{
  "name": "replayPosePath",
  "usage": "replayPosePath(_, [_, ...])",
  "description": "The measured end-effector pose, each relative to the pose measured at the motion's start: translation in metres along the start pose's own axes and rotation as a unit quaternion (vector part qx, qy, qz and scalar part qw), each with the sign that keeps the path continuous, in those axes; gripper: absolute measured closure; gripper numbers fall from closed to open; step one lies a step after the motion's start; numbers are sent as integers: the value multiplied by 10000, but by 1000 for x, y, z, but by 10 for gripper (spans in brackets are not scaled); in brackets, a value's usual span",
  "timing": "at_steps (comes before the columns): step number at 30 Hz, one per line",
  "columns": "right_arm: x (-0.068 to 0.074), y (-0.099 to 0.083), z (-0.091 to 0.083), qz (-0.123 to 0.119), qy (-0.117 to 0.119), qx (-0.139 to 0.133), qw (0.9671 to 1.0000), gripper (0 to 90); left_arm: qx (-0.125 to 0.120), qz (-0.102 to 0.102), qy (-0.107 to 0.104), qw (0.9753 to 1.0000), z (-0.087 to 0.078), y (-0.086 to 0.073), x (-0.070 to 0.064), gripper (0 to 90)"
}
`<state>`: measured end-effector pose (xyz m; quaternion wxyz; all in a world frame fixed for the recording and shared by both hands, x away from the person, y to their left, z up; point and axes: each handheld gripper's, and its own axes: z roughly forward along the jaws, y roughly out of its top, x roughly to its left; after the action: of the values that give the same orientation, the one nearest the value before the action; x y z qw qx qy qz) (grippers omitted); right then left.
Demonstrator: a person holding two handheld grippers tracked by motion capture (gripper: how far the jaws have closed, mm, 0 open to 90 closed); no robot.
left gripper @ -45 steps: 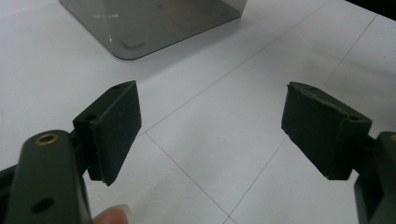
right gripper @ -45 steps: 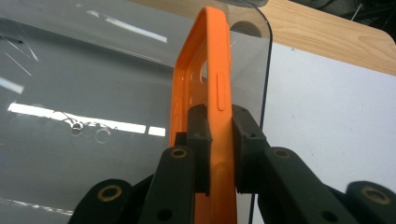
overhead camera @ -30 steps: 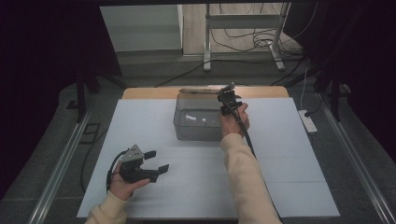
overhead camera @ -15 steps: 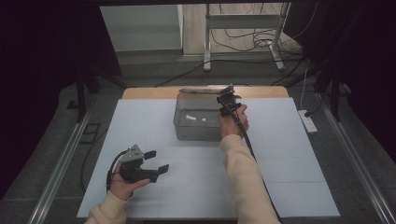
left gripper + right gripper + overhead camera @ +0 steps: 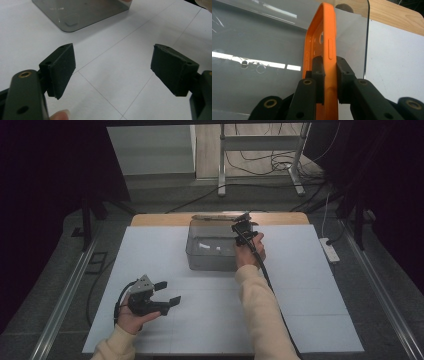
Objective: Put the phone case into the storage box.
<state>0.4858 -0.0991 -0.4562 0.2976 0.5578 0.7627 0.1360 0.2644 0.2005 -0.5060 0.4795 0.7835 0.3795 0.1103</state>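
Right gripper [image 5: 329, 75] clamped an orange phone case [image 5: 323, 37] edge-on over the clear bin [image 5: 212, 251]; left gripper [image 5: 112, 72] sat released w/ jaws wide above table [image 5: 310, 290].

Left gripper [image 5: 162, 292], lower left of the high view: jaws wide apart, hand cupped beneath. Right gripper [image 5: 329, 75]: jaws clamped together, forearm extended toward frame centre.

Overhead forward-down view; two close gripper-mounted views.

An orange phone case [image 5: 322, 50] sits mid-frame against a clear grey bin [image 5: 262, 37]; black right tool [image 5: 329, 72]; white bench [image 5: 394, 62].
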Motion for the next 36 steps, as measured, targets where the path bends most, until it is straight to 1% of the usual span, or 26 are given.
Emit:
replayPosePath(6, [1, 0, 0, -45, -29, -8, 10000, 784, -7, -1, -4, 10000, 0, 0, 0, 198])
replayPosePath(8, [1, 0, 0, -55, -9, -14, 10000, 756, -5, 2, -4, 10000, 0, 0, 0, 198])
replayPosePath(11, [3, 0, -1, -148, -53, -33, 9999, 726, -2, 6, -4, 10000, 0, 0, 0, 198])
replayPosePath(13, [4, -1, -1, -182, -42, -62, 9998, 709, -2, 4, -4, 10000, 0, 0, 0, 198])
replayPosePath(16, [4, 0, -4, -233, -66, -152, 9996, 686, 15, 20, 2, 10000, 0, 0, 0, 198])
replayPosePath(20, [4, 1, -10, -329, -101, -337, 9988, 650, 11, 21, -2, 10000, 0, 0, 0, 198])
replayPosePath(26, [0, 1, -16, -315, -34, -479, 9983, 633, 12, 16, -1, 10000, 0, 0, 0, 198])
replayPosePath(33, [-1, 2, -22, -358, -50, -603, 9975, 600, 6, 15, 7, 10000, 0, 0, 0, 197])
replayPosePath(36, [-4, 2, -24, -327, 40, -605, 9976, 584, 2, 13, 7, 10000, 0, 0, 0, 197])
